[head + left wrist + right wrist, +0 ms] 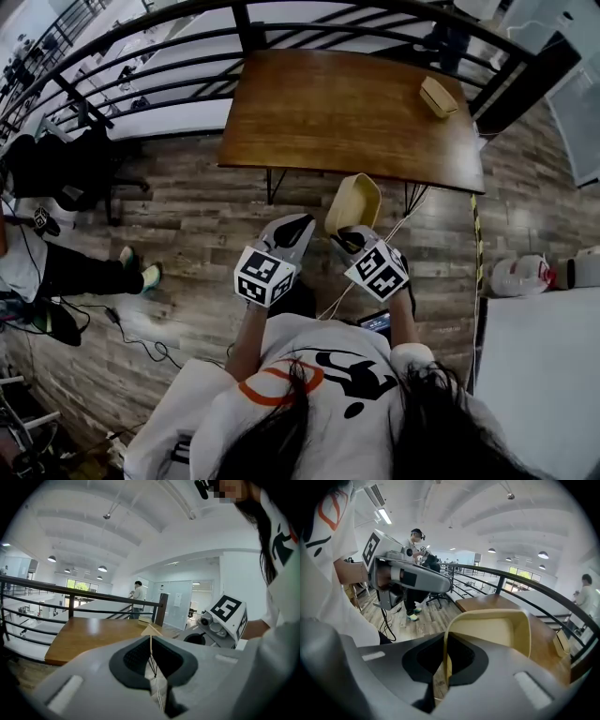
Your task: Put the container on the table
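Note:
A beige plastic container hangs in the air just short of the near edge of the brown wooden table. My right gripper is shut on its near rim. In the right gripper view the container is tilted with its open side toward the camera, and its wall runs between the jaws of that gripper. My left gripper is beside it on the left, shut and holding nothing. In the left gripper view the jaws of that gripper are pressed together, with the table beyond them.
A second beige box lies at the table's far right corner. A black railing runs behind and to the left of the table. A person sits on the floor at the left. A white surface and jugs are at the right.

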